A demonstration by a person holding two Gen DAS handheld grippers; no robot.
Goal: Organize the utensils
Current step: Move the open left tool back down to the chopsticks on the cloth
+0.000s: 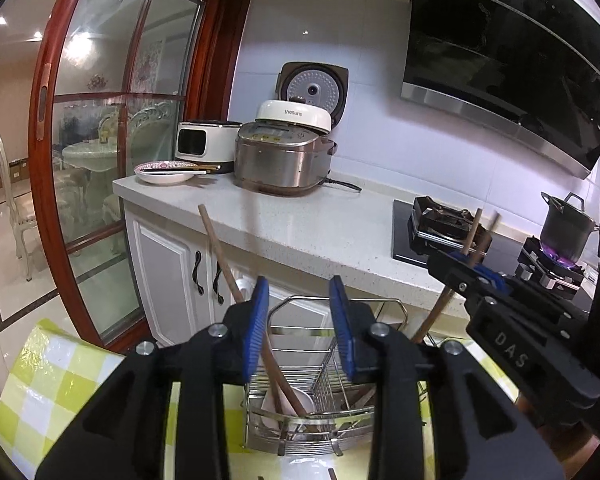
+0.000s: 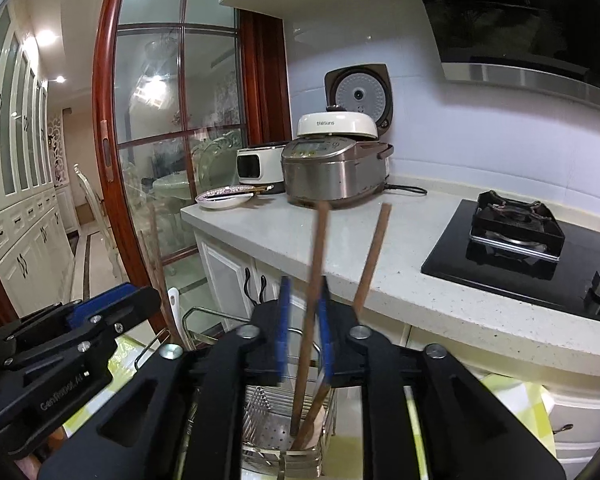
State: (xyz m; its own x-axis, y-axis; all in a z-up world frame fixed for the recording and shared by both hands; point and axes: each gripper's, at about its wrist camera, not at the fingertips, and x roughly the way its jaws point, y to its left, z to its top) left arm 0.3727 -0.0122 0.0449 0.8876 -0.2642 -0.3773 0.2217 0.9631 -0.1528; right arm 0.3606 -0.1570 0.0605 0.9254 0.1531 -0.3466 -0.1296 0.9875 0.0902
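- Standing tilted in the wire utensil rack [image 1: 300, 412], wooden chopsticks [image 2: 314, 300] rise between the blue pads of the right hand-held gripper [image 2: 305, 328], jaws slightly apart, released.
- Left hand-held gripper [image 1: 300, 324] partly open over the rack, a wooden stick [image 1: 224, 256] outside its left pad; nothing gripped.
- Rack sits on a green-checked cloth [image 1: 60, 380] below the counter [image 1: 300, 224].
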